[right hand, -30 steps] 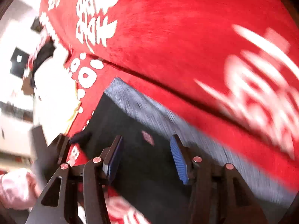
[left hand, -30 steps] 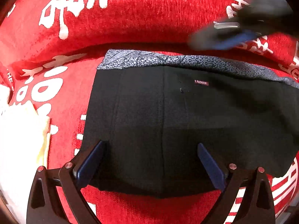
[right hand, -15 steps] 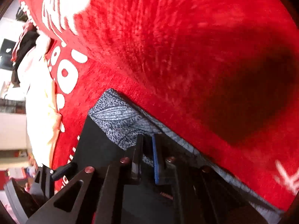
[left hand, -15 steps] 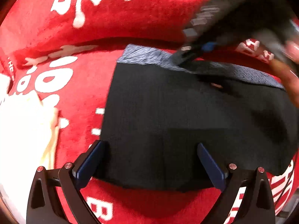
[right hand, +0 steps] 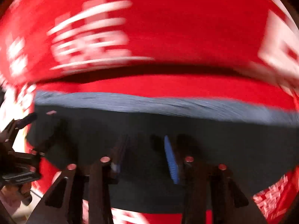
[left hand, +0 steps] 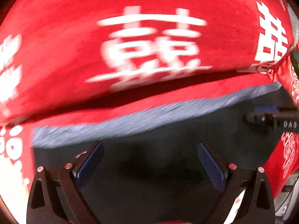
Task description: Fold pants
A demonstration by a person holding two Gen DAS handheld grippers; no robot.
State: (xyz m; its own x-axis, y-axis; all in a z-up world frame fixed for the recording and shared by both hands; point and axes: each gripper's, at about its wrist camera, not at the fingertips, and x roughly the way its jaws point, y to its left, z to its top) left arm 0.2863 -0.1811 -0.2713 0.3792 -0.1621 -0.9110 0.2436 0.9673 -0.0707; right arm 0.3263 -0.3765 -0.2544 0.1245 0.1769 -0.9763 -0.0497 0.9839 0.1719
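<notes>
The black pants (left hand: 153,168) lie folded flat on a red blanket, with a grey patterned waistband (left hand: 149,119) along the far edge. My left gripper (left hand: 149,160) is open and empty just above the black cloth. My right gripper (right hand: 145,155) is open and empty over the pants (right hand: 214,141), below the waistband (right hand: 168,104). The right gripper's tip (left hand: 271,117) shows at the right edge of the left wrist view. The left gripper (right hand: 16,149) shows at the left edge of the right wrist view. Both views are blurred by motion.
The red blanket (left hand: 149,52) with white characters covers the seat and rises as a backrest behind the pants. A white and pale yellow cloth (right hand: 11,112) lies to the left of the pants.
My right gripper was shut at the waistband half a second ago; now it is open and drawn back over the pants. My left gripper has moved forward over the pants toward the waistband.
</notes>
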